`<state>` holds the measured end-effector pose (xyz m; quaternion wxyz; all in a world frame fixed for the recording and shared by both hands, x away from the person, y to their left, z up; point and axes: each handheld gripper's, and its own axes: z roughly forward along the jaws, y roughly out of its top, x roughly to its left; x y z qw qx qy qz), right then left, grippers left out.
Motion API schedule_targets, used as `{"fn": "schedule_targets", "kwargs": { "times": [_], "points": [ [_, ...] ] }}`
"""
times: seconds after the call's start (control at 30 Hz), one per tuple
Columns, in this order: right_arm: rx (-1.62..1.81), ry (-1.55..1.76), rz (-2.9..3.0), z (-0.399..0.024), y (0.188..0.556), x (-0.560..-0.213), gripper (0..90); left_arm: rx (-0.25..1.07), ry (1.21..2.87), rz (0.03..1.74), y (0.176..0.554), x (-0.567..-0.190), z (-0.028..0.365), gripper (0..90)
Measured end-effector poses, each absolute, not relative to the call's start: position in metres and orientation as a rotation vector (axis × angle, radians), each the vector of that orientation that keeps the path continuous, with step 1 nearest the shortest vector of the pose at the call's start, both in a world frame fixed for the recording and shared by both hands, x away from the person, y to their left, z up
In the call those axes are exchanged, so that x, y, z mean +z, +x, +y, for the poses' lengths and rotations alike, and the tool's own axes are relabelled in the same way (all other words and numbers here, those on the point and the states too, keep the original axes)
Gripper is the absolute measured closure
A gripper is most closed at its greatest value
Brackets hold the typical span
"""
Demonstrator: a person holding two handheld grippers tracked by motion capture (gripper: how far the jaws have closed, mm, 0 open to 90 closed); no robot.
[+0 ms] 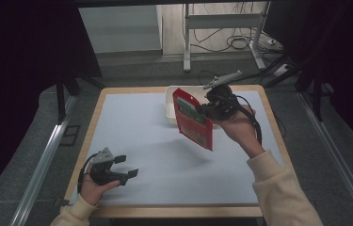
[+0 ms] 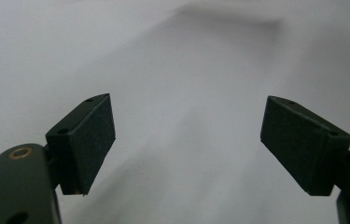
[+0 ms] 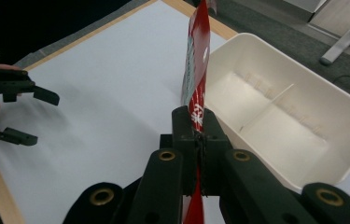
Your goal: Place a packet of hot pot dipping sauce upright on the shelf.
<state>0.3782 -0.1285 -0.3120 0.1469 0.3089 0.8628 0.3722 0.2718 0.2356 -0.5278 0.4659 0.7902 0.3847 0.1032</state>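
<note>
A flat red packet (image 1: 192, 118) with green print hangs in the air over the middle right of the table. My right gripper (image 1: 208, 109) is shut on its right edge, and in the right gripper view the red packet (image 3: 197, 65) stands edge-on between the closed jaws of the right gripper (image 3: 198, 125). A white bin (image 3: 275, 116) with a divider sits just right of the packet, empty inside. My left gripper (image 1: 126, 165) rests low near the table's front left corner, open with nothing between its pads (image 2: 91, 140). The left gripper (image 3: 32, 116) also appears far off in the right gripper view.
The white bin (image 1: 170, 101) stands at the back middle of the white table top (image 1: 136, 132), partly hidden by the packet. A wooden rim (image 1: 174, 211) frames the table. Beyond the table are a desk frame (image 1: 221, 28) and cables on the floor.
</note>
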Motion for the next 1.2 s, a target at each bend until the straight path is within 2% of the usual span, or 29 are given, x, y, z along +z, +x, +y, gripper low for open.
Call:
{"fn": "schedule_targets", "kwargs": {
  "times": [1.2],
  "points": [
    [1.089,1.002,2.405,-0.137,0.416,-0.285,87.8,0.253,1.942,0.941,0.272,-0.528,0.236,17.6]
  ]
}}
